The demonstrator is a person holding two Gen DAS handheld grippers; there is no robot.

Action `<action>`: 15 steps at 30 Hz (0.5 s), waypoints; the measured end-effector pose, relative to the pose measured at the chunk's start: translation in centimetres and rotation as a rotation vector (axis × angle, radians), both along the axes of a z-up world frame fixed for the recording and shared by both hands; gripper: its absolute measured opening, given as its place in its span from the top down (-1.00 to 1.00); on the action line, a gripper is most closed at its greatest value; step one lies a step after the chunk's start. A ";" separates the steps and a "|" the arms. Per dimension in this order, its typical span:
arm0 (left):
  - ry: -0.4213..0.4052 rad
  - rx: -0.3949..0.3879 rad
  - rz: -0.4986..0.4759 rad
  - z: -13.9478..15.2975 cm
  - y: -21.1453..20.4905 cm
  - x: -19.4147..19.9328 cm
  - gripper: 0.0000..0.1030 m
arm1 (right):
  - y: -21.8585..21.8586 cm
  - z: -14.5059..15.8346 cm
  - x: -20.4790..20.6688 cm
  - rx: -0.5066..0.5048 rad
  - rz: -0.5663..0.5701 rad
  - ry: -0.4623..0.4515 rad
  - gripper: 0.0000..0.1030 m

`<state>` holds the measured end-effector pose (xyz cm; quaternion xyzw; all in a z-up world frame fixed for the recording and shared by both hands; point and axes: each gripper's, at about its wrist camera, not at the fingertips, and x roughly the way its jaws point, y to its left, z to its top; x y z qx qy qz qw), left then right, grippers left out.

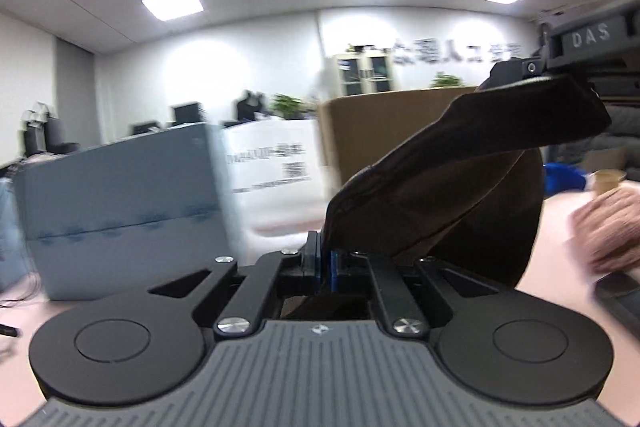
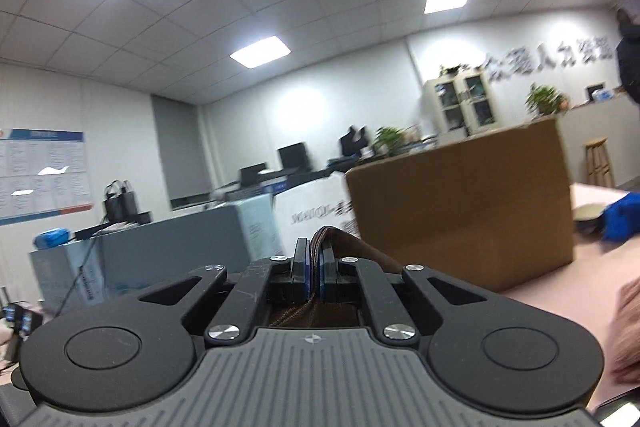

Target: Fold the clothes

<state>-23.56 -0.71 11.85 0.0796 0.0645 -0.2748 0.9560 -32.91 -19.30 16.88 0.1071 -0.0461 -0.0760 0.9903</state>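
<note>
A dark brown garment (image 1: 460,183) hangs stretched in the air above the pink table (image 1: 556,227). My left gripper (image 1: 325,259) is shut on one edge of it. The cloth runs up to the right, where my right gripper (image 1: 568,67) grips its other end. In the right wrist view my right gripper (image 2: 316,267) is shut on a brown stitched hem of the garment (image 2: 340,243). Most of the cloth is hidden below that camera.
A brown cardboard box (image 2: 460,211), a white box (image 1: 272,163) and a grey-blue box (image 1: 120,195) stand at the back of the table. A pinkish knit garment (image 1: 608,227) lies at the right, with a blue item (image 2: 622,215) and a paper cup (image 1: 606,181) beyond.
</note>
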 end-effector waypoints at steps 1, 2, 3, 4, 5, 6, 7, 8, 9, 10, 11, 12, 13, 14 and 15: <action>0.010 -0.008 -0.015 0.3 -0.2 0.0 0.92 | -0.4 0.4 -0.9 -0.011 -0.023 -0.007 0.92; 0.027 -0.023 -0.042 0.9 -0.5 0.0 0.92 | -0.8 0.8 -1.5 -0.018 -0.041 -0.011 0.92; 0.033 -0.034 -0.065 1.4 -0.8 -0.2 0.92 | -1.4 1.3 -2.5 -0.029 -0.066 -0.015 0.92; 0.036 -0.044 -0.088 1.9 -1.2 -0.5 0.92 | -2.0 2.0 -3.6 -0.041 -0.095 -0.021 0.92; 0.023 -0.051 -0.113 2.6 -1.8 -1.1 0.92 | -2.5 2.5 -4.4 -0.050 -0.119 -0.029 0.92; -0.001 -0.052 -0.138 3.2 -2.3 -1.9 0.92 | -3.3 3.0 -5.6 -0.061 -0.140 -0.038 0.92; -0.014 -0.056 -0.147 3.5 -2.7 -2.6 0.92 | -3.7 3.4 -6.5 -0.068 -0.160 -0.050 0.92; -0.030 -0.065 -0.165 4.1 -2.9 -3.1 0.92 | -4.2 3.8 -7.2 -0.074 -0.175 -0.060 0.92; -0.030 -0.076 -0.186 4.6 -2.9 -3.5 0.92 | -4.7 4.3 -8.1 -0.081 -0.191 -0.071 0.92; -0.030 -0.086 -0.207 5.2 -2.9 -3.8 0.92 | -5.4 4.9 -9.2 -0.089 -0.205 -0.083 0.92; -0.029 -0.099 -0.229 5.7 -2.8 -4.0 0.92 | -6.0 5.6 -10.3 -0.099 -0.220 -0.095 0.92; -0.023 -0.114 -0.253 6.3 -2.6 -4.2 0.92 | -6.4 6.4 -11.3 -0.115 -0.236 -0.103 0.92; -0.024 -0.125 -0.267 7.0 -2.7 -4.5 0.92 | -6.7 7.1 -12.0 -0.126 -0.252 -0.113 0.92; -0.033 -0.142 -0.282 7.8 -2.5 -4.8 0.92 | -7.0 8.0 -12.6 -0.136 -0.262 -0.127 0.92; -0.045 -0.154 -0.288 8.8 -2.2 -5.1 0.92 | -7.1 8.7 -13.2 -0.148 -0.264 -0.141 0.92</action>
